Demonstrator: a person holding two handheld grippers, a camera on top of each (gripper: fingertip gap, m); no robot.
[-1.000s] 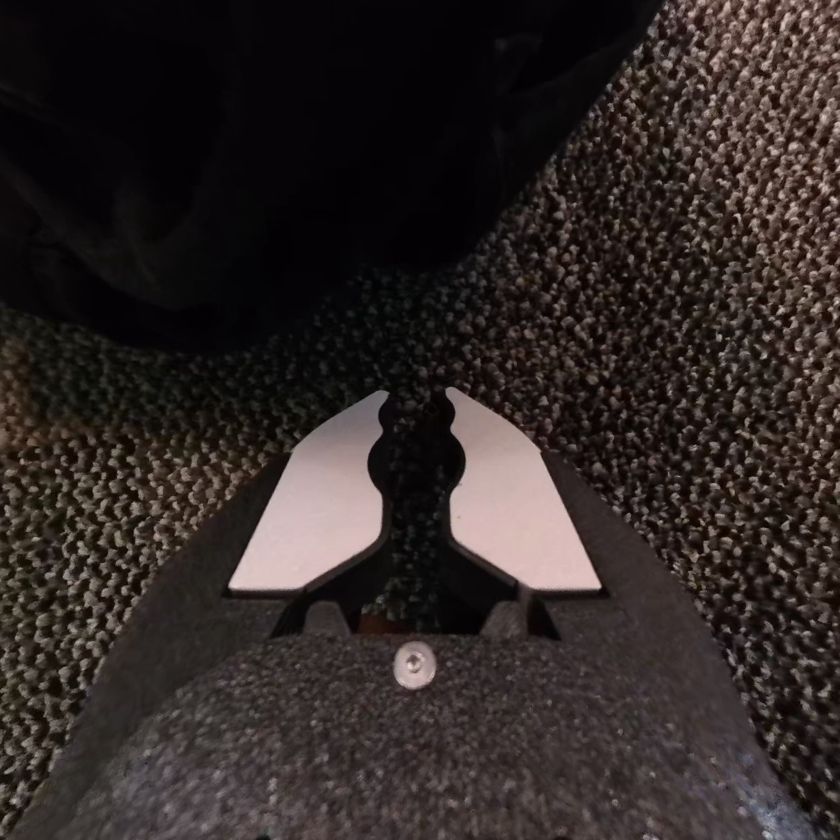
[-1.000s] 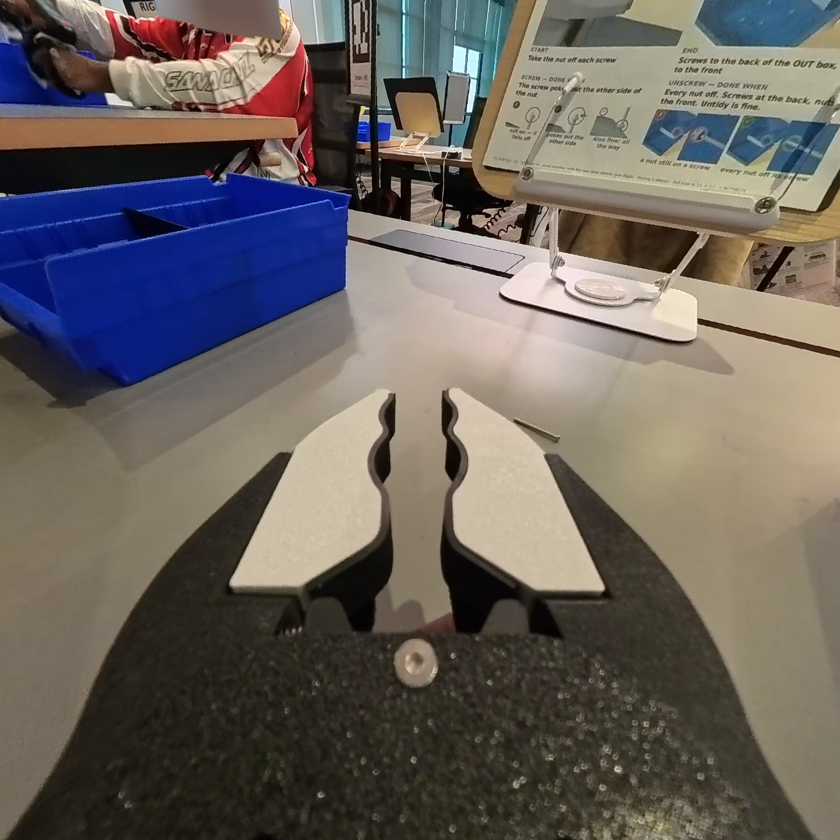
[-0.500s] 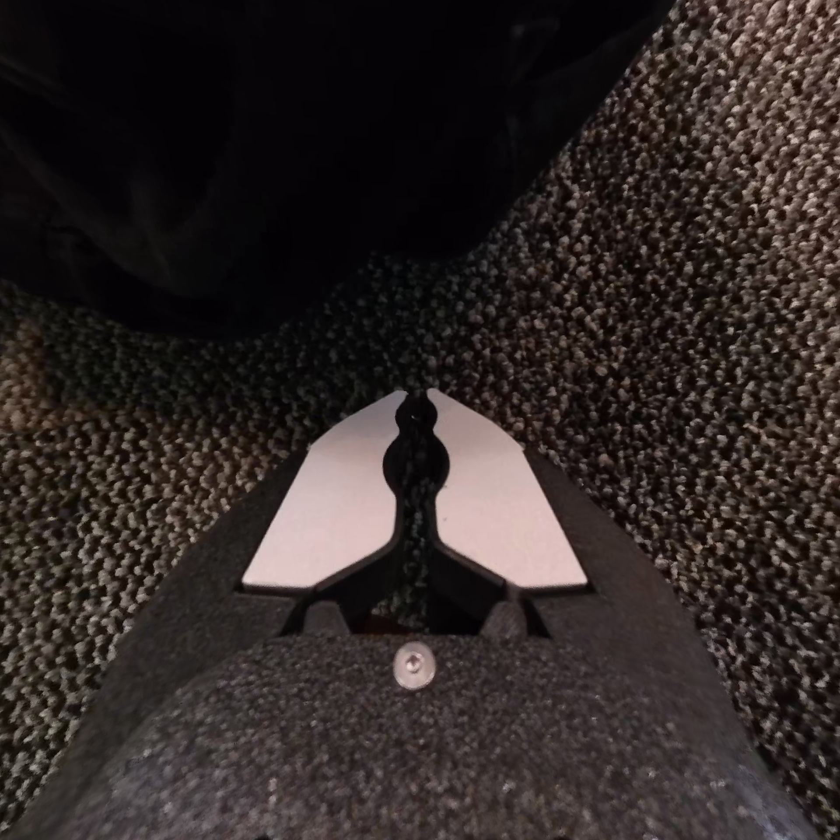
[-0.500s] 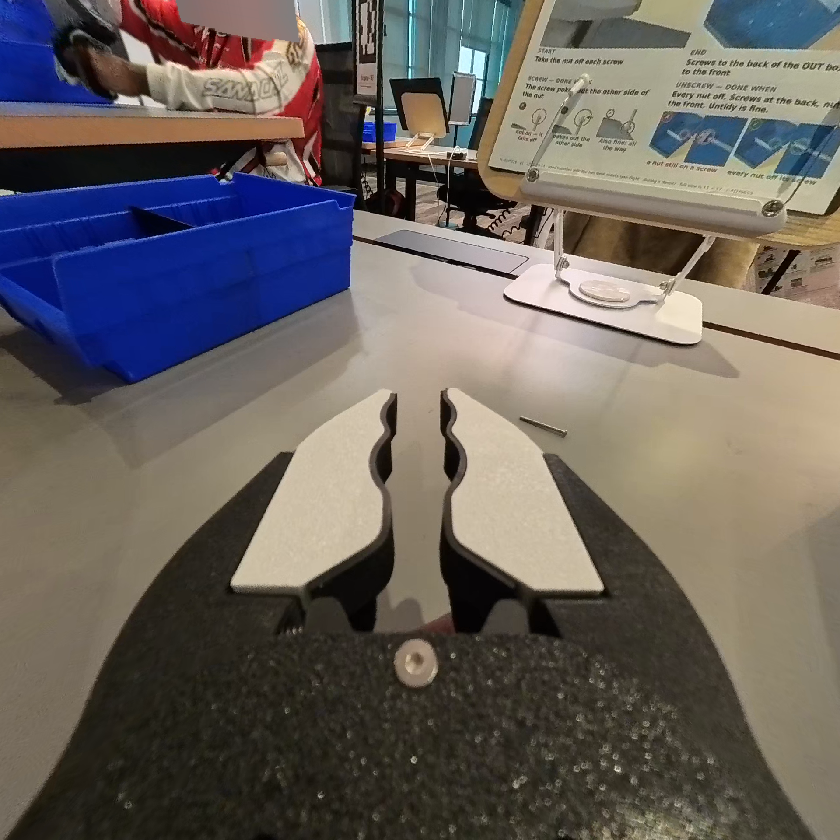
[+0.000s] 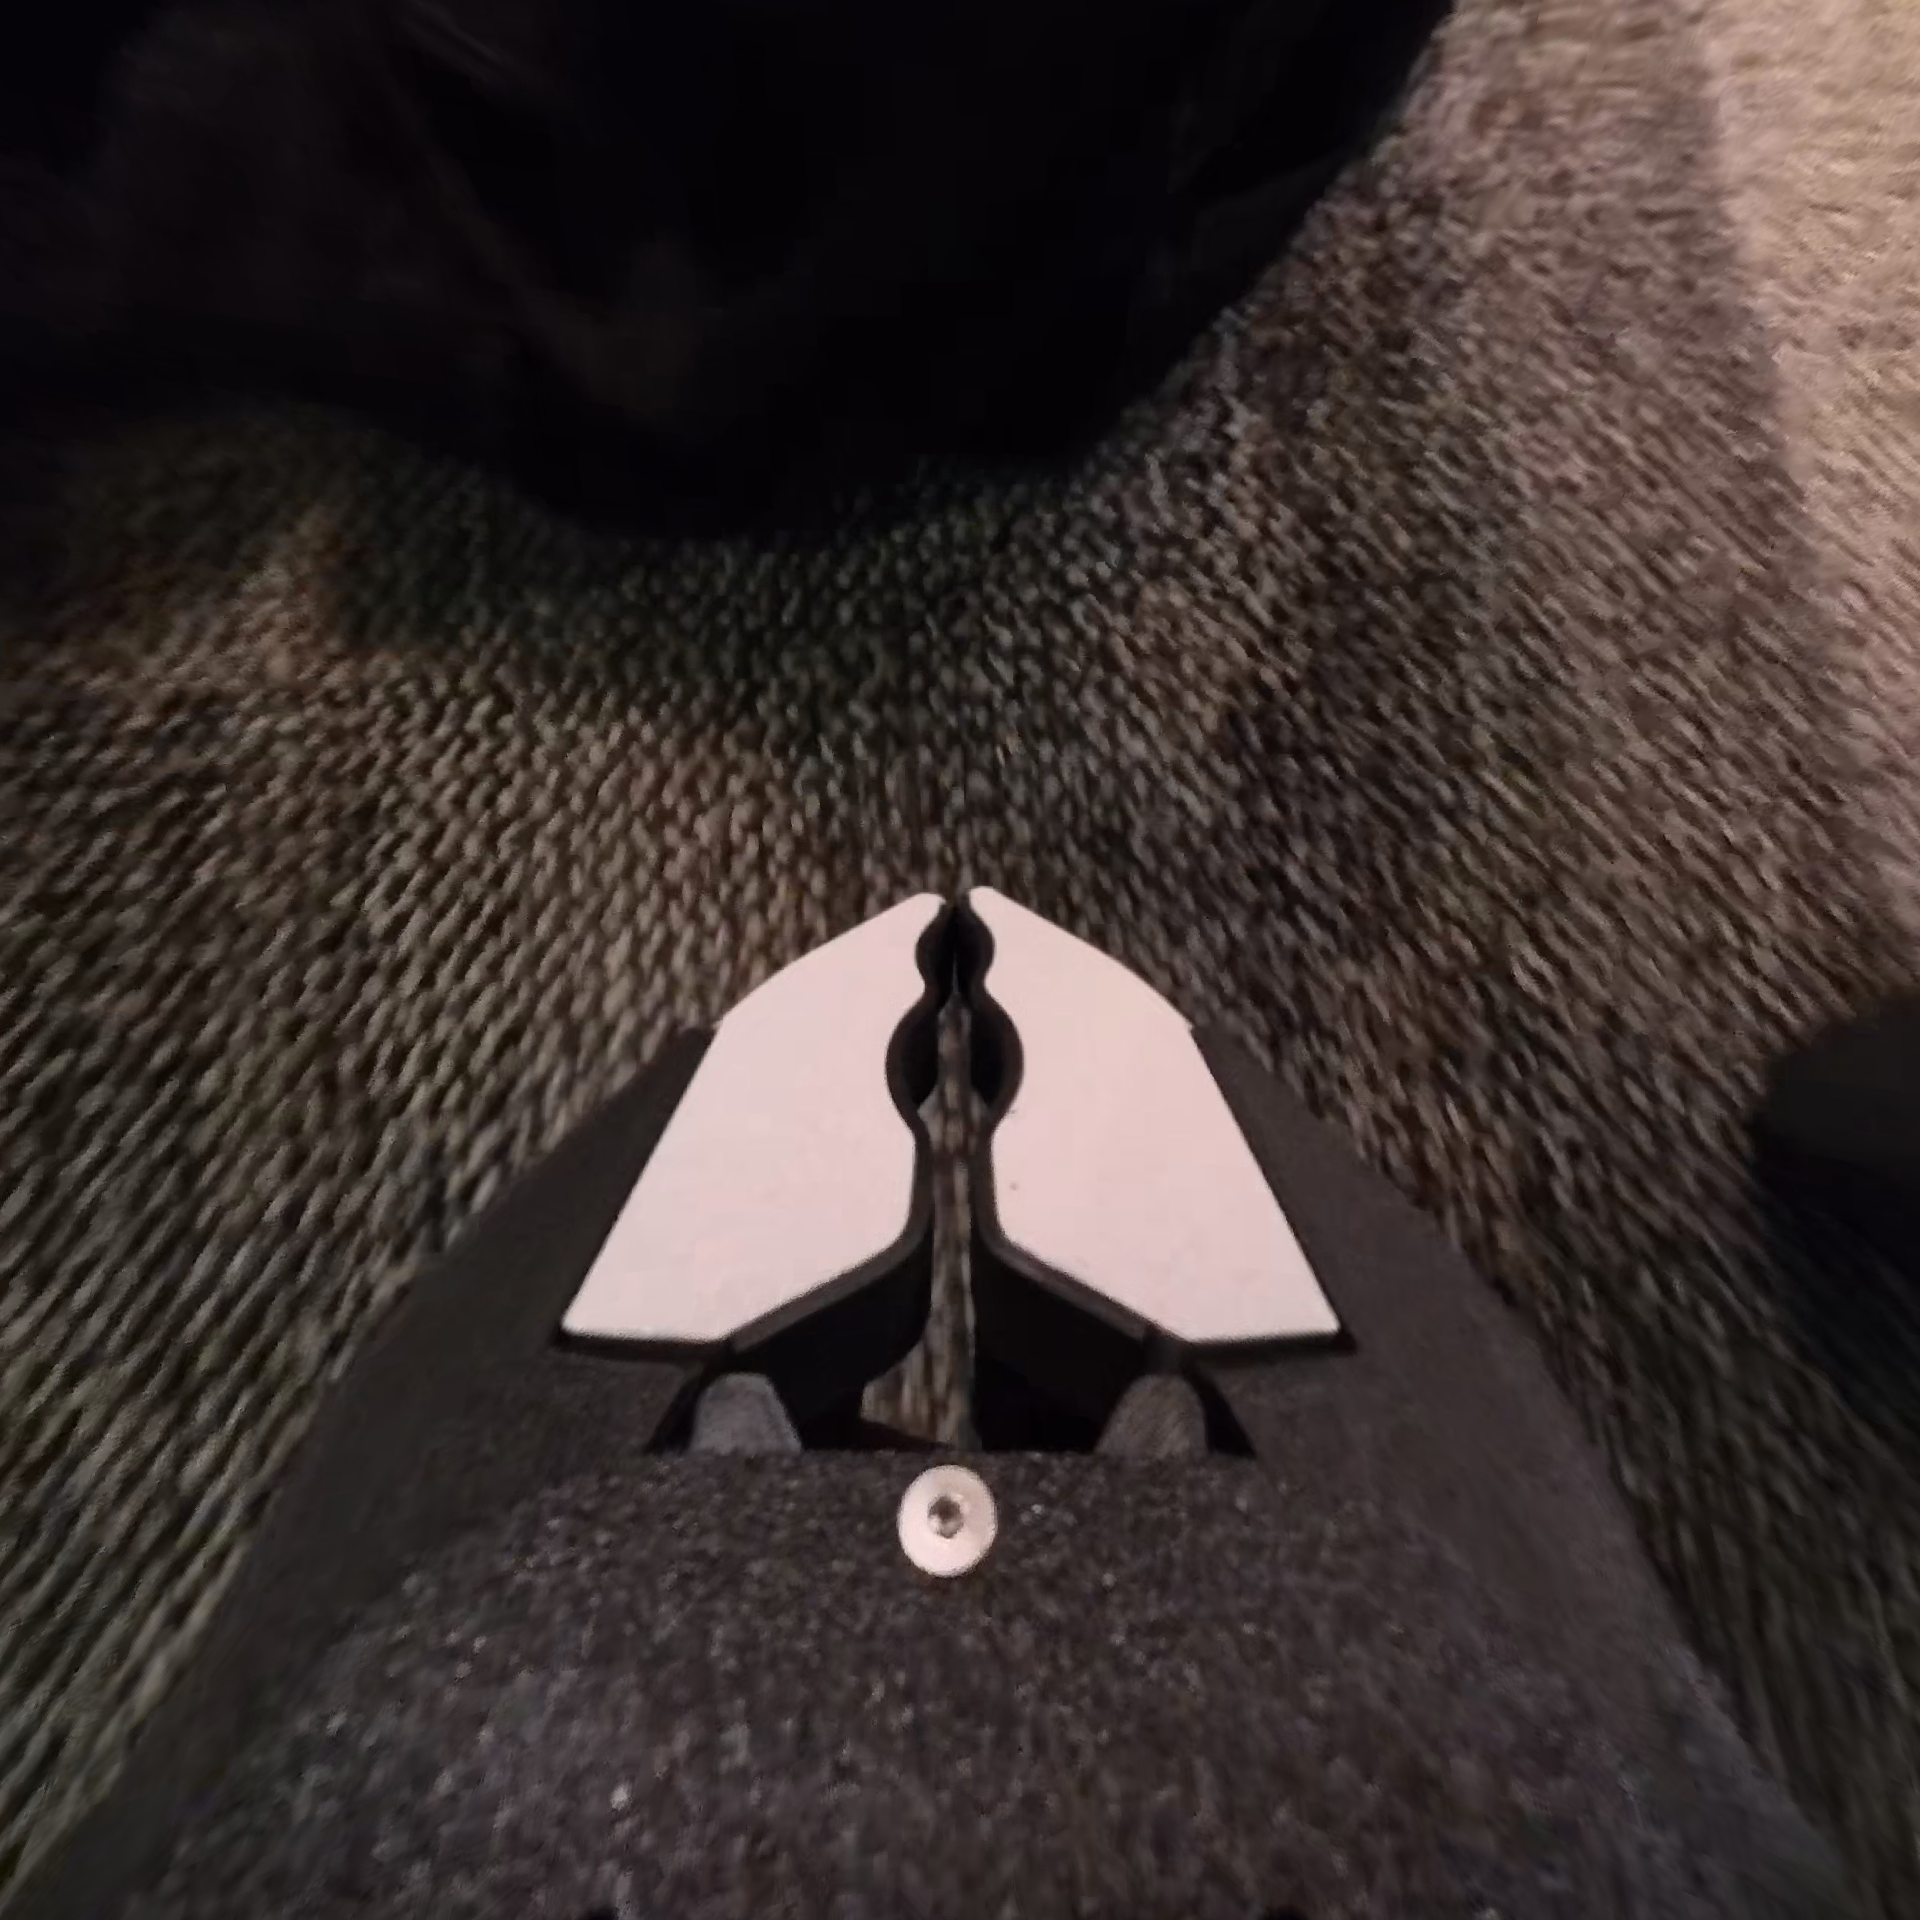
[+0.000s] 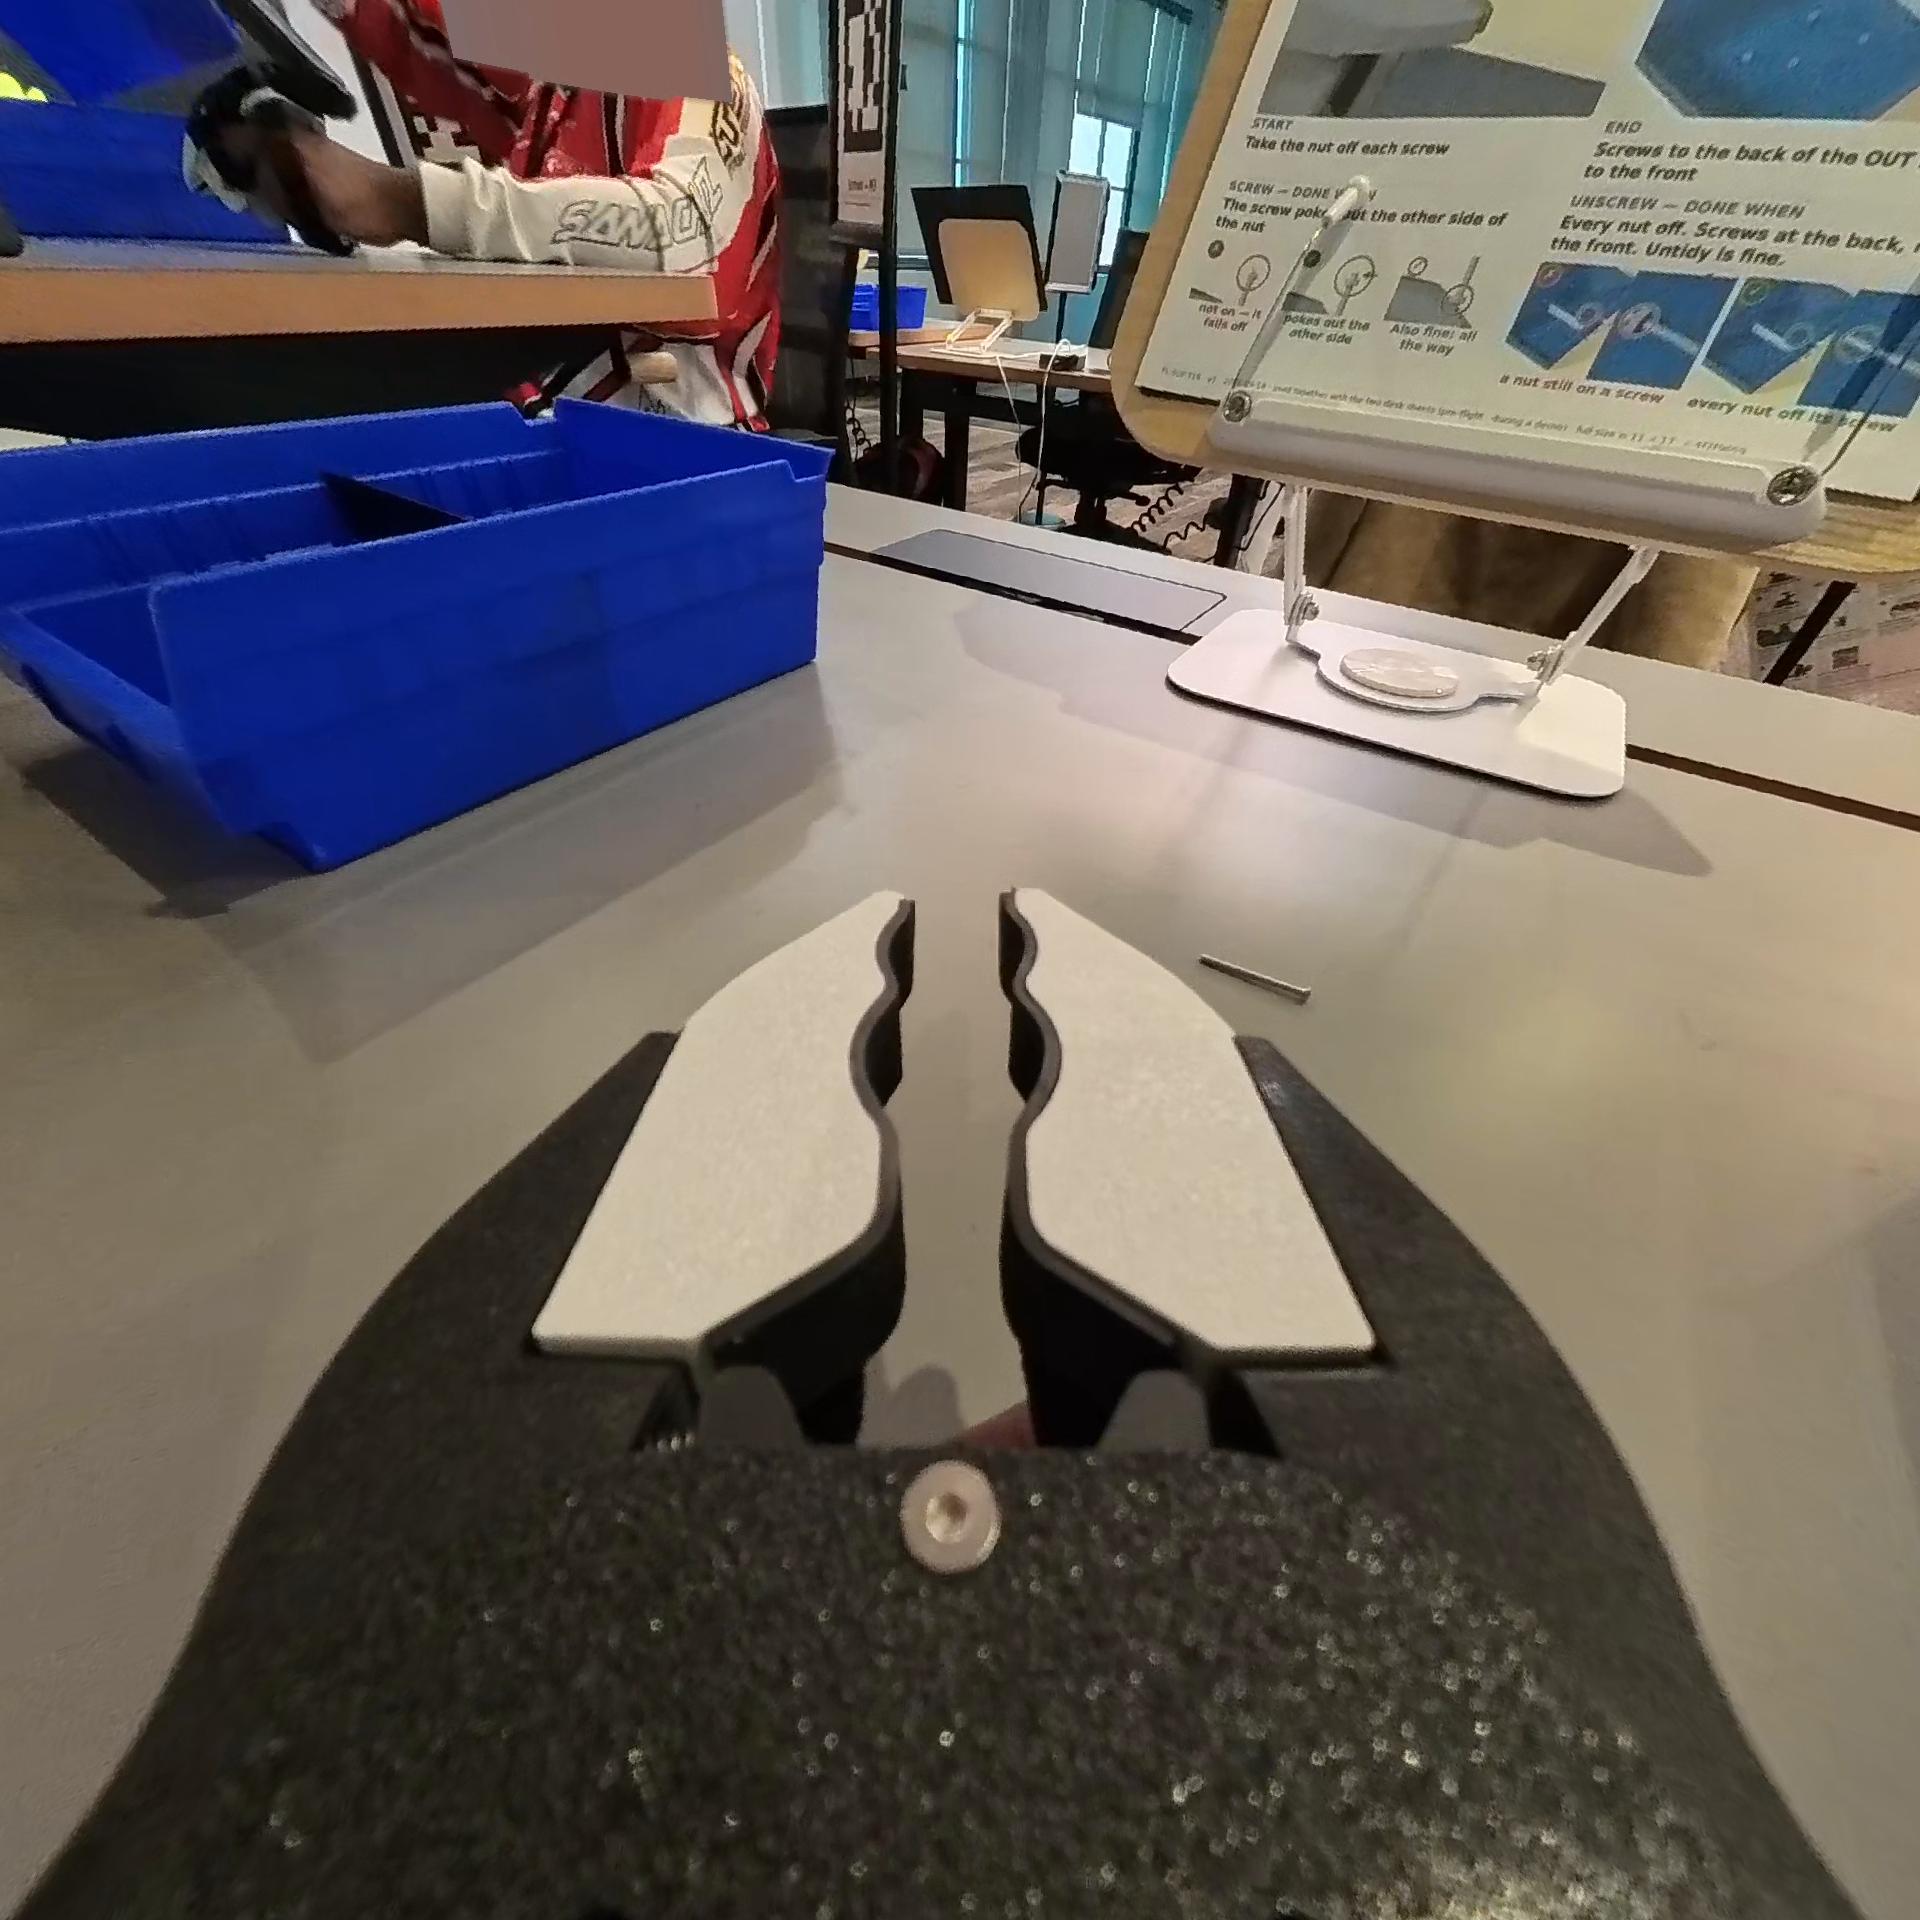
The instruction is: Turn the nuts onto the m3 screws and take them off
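A speckled grey-brown loop-pile carpet (image 5: 1351,623) covers the floor, with something black and shapeless, perhaps dark fabric (image 5: 623,260), lying over it in poor light. Up above, a smooth grey tabletop (image 6: 1039,810) runs back toward a wood-edged desk (image 6: 364,296) on the left. Beyond stand more wooden desks (image 6: 997,358), a black office chair (image 6: 1101,457) and tall daylit windows (image 6: 997,94).

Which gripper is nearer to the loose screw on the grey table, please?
Right. The right gripper sits just left of the screw; the left gripper faces carpet, with no table visible.
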